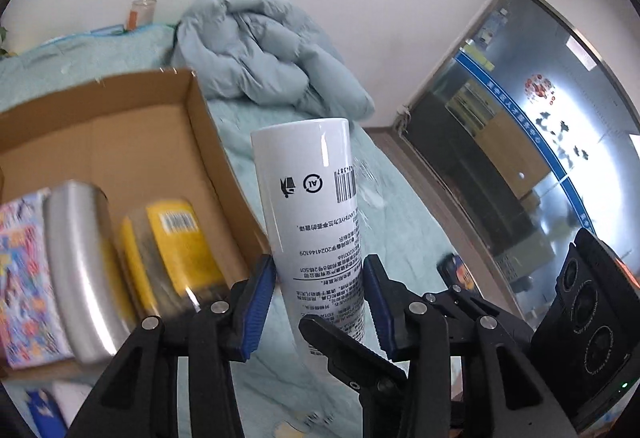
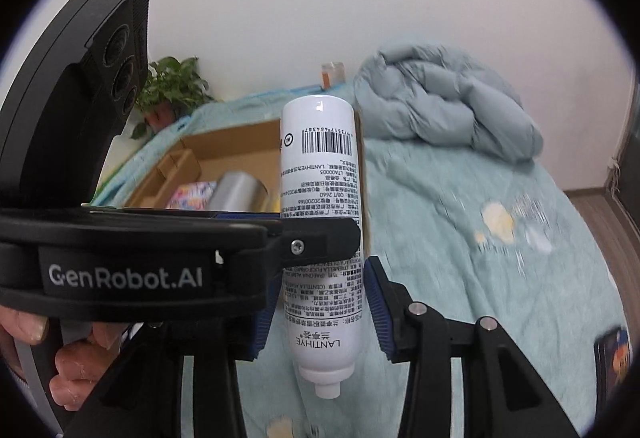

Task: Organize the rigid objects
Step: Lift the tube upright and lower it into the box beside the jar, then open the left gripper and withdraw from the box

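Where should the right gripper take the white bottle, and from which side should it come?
Grip the white bottle on its straight round body, between the left gripper, which holds it, and the shoulder narrowing toward the cap. The cap end points at the right gripper, so come from that end, one finger on each flank; the tapered shoulder would probably slip.

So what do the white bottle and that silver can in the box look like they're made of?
The white bottle looks like glossy coated metal, likely aluminium: it bears a recycling mark reading AL and a sharp light streak. Its cap end looks like white plastic. The silver can looks like bare brushed metal, with soft grey reflections, though it is blurred. The box is plain brown cardboard, matte.
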Available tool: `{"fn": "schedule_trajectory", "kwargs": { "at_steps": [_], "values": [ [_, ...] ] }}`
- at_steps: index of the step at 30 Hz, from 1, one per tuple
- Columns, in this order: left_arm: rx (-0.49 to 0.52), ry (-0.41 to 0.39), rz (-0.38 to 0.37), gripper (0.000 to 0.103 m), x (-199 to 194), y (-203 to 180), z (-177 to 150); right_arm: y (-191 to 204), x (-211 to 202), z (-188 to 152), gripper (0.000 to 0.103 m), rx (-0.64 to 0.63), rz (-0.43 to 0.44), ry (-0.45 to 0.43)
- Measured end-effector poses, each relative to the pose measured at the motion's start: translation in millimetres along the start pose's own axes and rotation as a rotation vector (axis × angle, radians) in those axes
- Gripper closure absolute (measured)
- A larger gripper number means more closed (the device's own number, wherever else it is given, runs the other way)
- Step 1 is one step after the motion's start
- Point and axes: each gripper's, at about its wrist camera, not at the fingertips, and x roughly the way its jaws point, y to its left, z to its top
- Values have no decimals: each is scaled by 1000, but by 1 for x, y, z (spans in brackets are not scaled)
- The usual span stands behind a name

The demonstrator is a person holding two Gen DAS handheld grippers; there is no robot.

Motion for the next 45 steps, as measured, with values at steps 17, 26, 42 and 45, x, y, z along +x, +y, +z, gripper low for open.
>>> {"fn": "schedule_trajectory", "kwargs": {
  "at_steps": [17, 26, 42, 45],
  "values": [
    [-110, 179, 48, 62, 92, 87, 58, -21, 124, 39, 62, 34, 74, 144],
    [-73, 229, 92, 62, 107, 76, 46, -30, 132, 31, 64, 61, 26, 266],
    [-27, -161, 278, 20, -56, 67, -20, -14, 93, 27, 32, 42, -40, 213],
    [-14, -313, 452, 1, -107, 67, -57, -9, 62, 15, 13, 48, -89, 109]
  ]
}}
